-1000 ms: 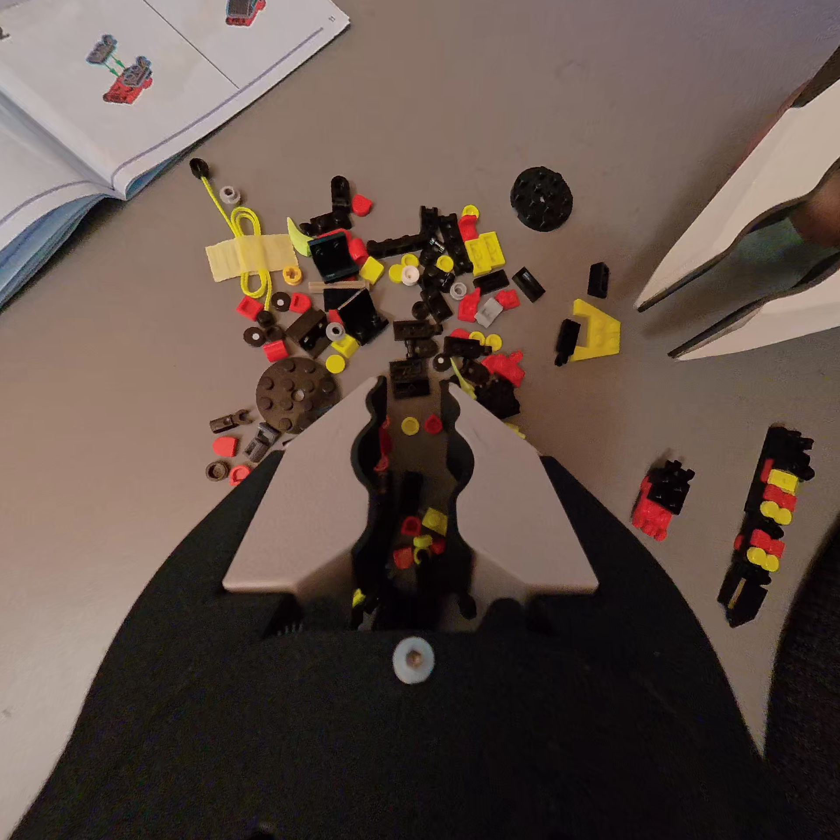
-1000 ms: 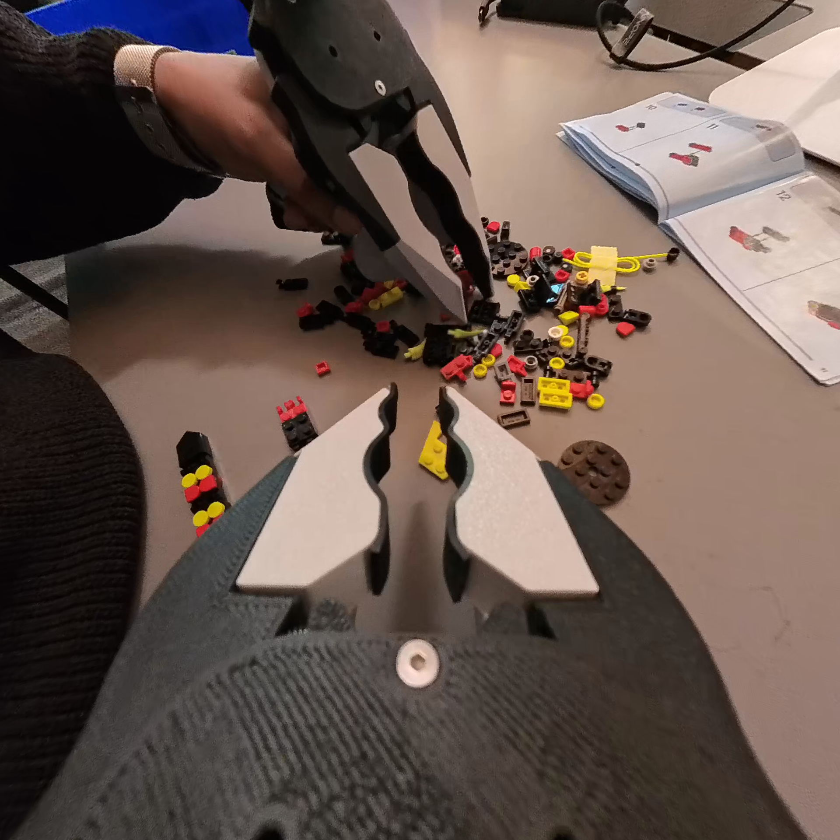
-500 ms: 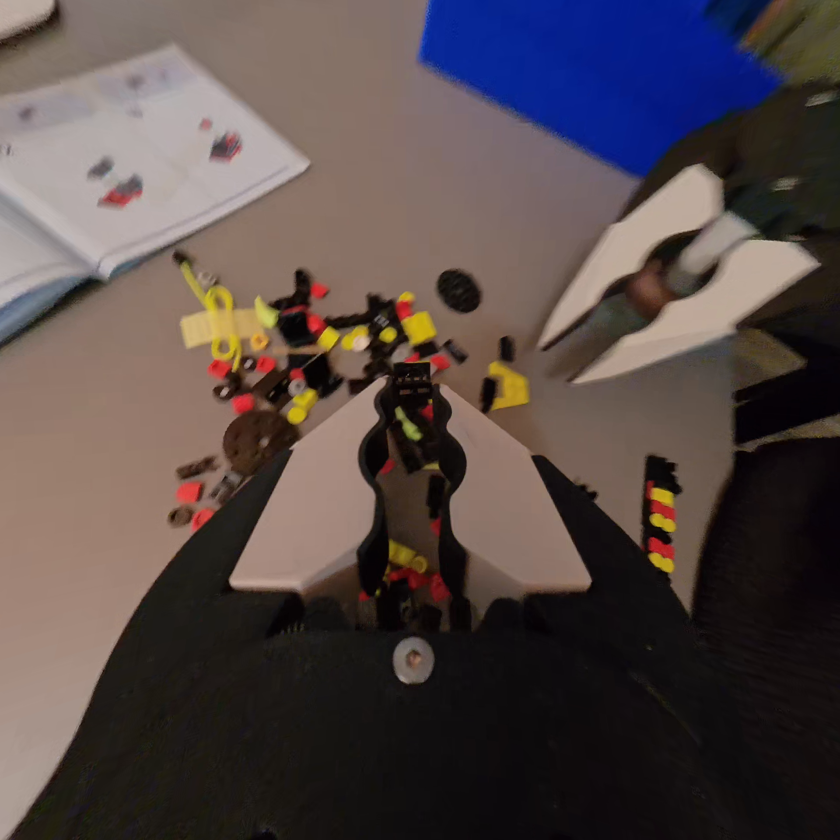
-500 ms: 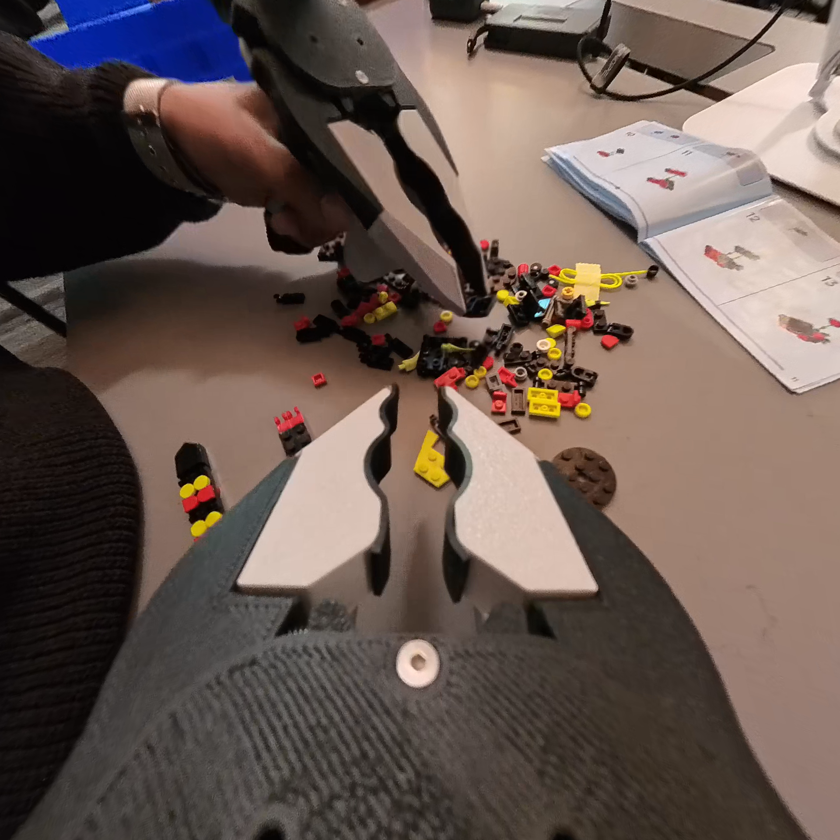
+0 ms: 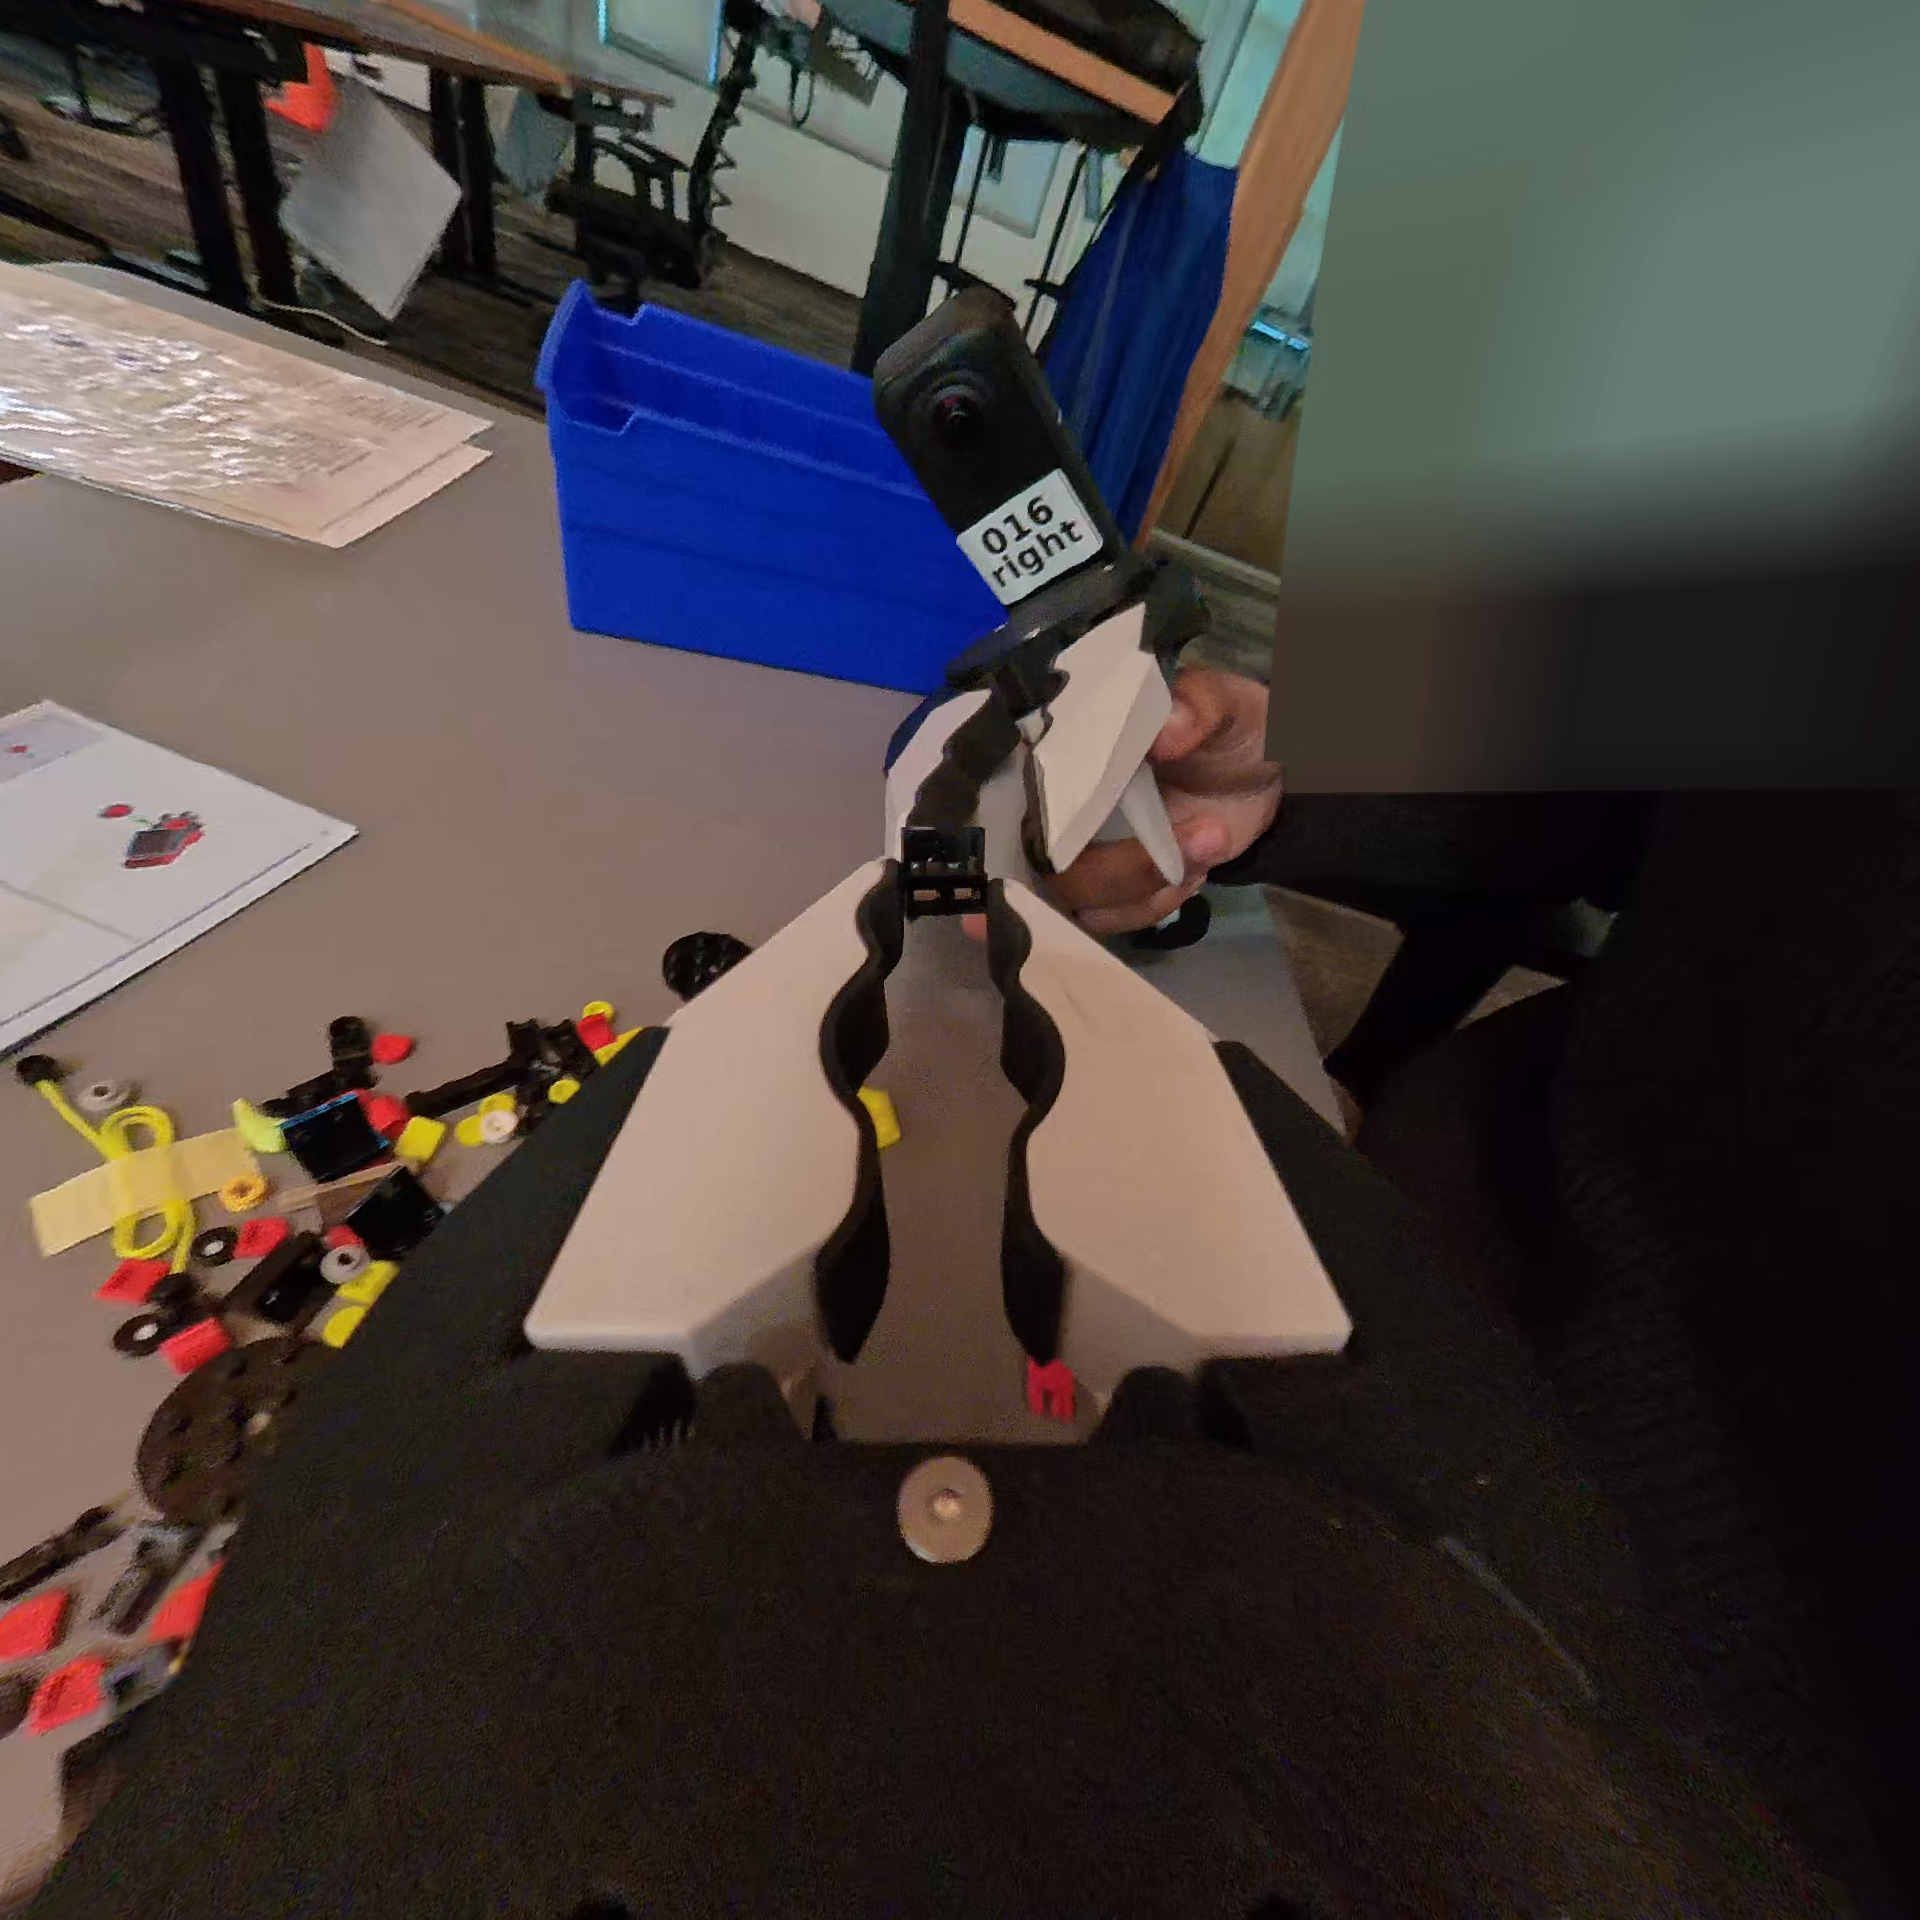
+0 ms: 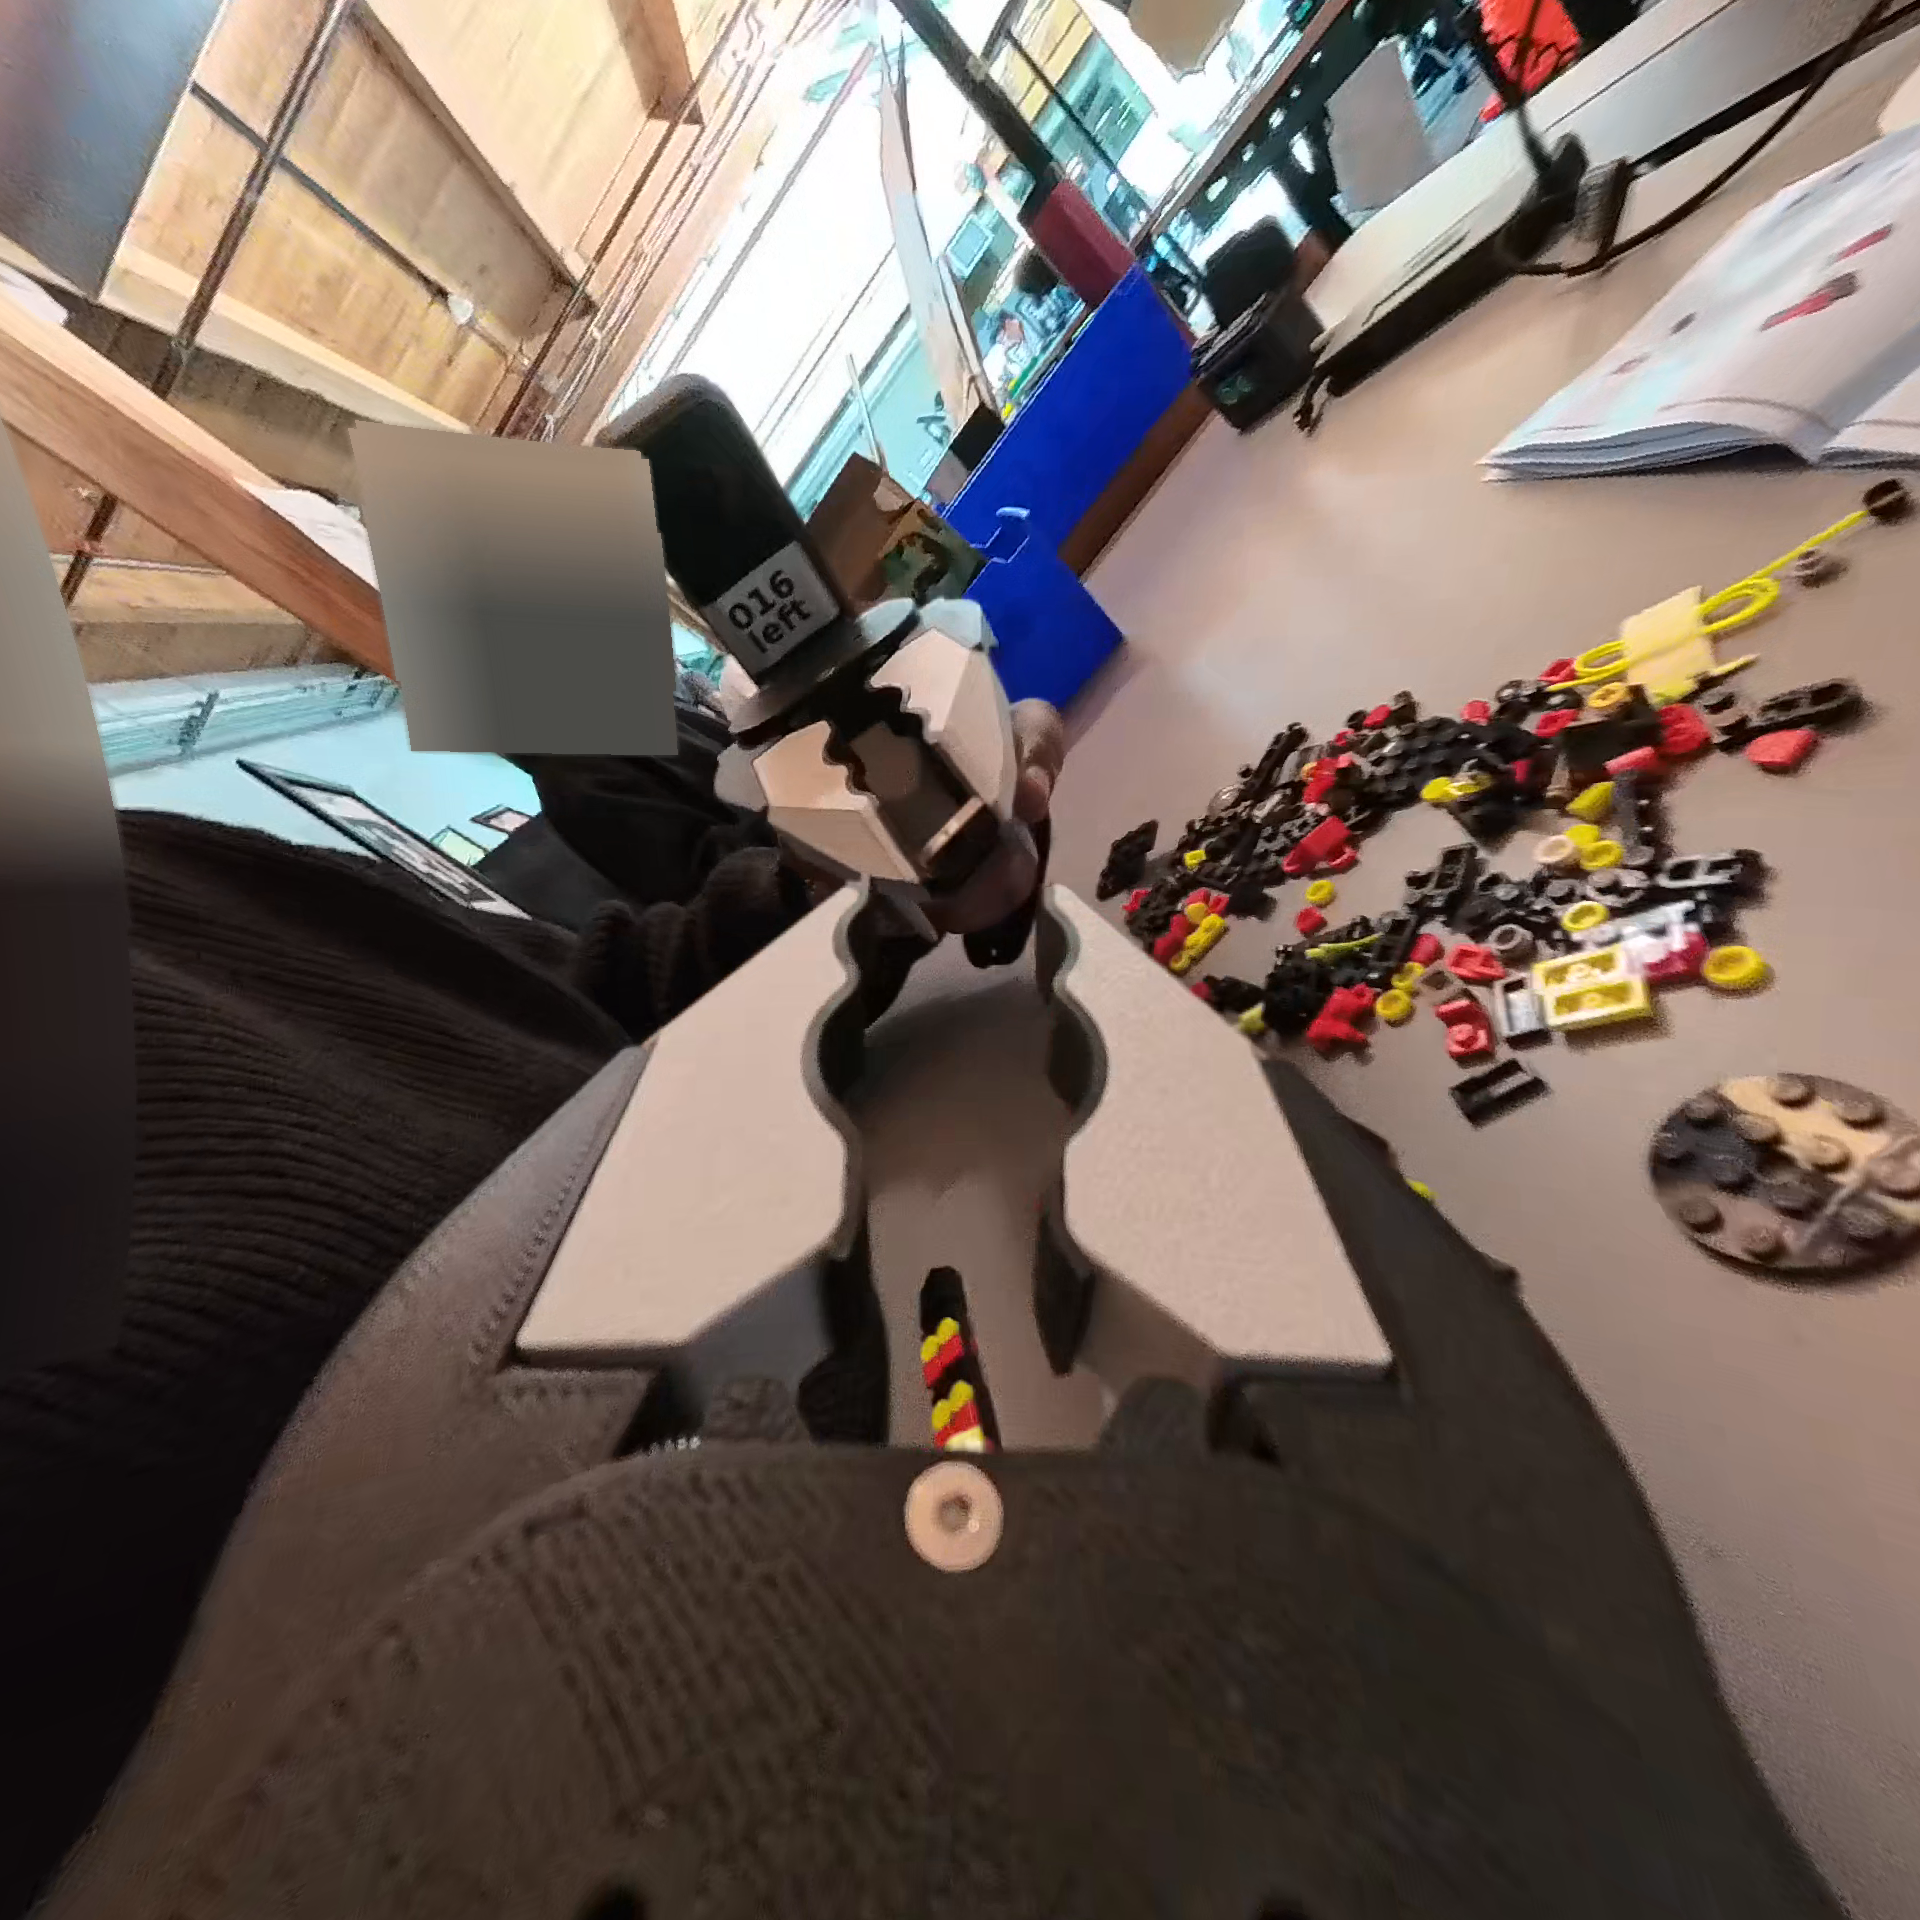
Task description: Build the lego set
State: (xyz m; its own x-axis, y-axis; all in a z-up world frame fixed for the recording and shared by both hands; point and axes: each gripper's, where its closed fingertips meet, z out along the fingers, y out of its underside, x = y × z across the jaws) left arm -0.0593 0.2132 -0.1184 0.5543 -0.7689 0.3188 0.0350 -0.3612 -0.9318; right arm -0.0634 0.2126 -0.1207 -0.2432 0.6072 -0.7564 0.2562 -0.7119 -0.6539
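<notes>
My left gripper (image 5: 943,883) is shut on a small black lego piece (image 5: 943,869) pinched at its fingertips and held up above the table. My right gripper (image 6: 951,914) is open and empty, raised and facing the left one. In the left wrist view the right gripper (image 5: 1023,769) sits just behind the black piece, tips close to it. In the right wrist view the left gripper (image 6: 883,769) points at me. The pile of loose red, yellow and black pieces (image 6: 1455,883) lies on the grey table (image 6: 1351,540); it also shows in the left wrist view (image 5: 312,1174).
A long black, red and yellow built strip (image 6: 951,1361) lies below my right gripper. A dark round plate (image 6: 1787,1184) lies near the pile. An open instruction booklet (image 5: 125,852) and a blue bin (image 5: 727,520) stand farther back. A small red piece (image 5: 1049,1387) lies below my left gripper. Less than 4 cm separates the two grippers' tips. About 12 cm separates my right fingertips from the dark round plate (image 6: 1787,1184). Seen from the left wrist view (image 5: 719,955) as well.
Both grippers rose from the table and turned to face each other. The left closed on the black piece in the pile and lifted it. The right jaws opened wider.
</notes>
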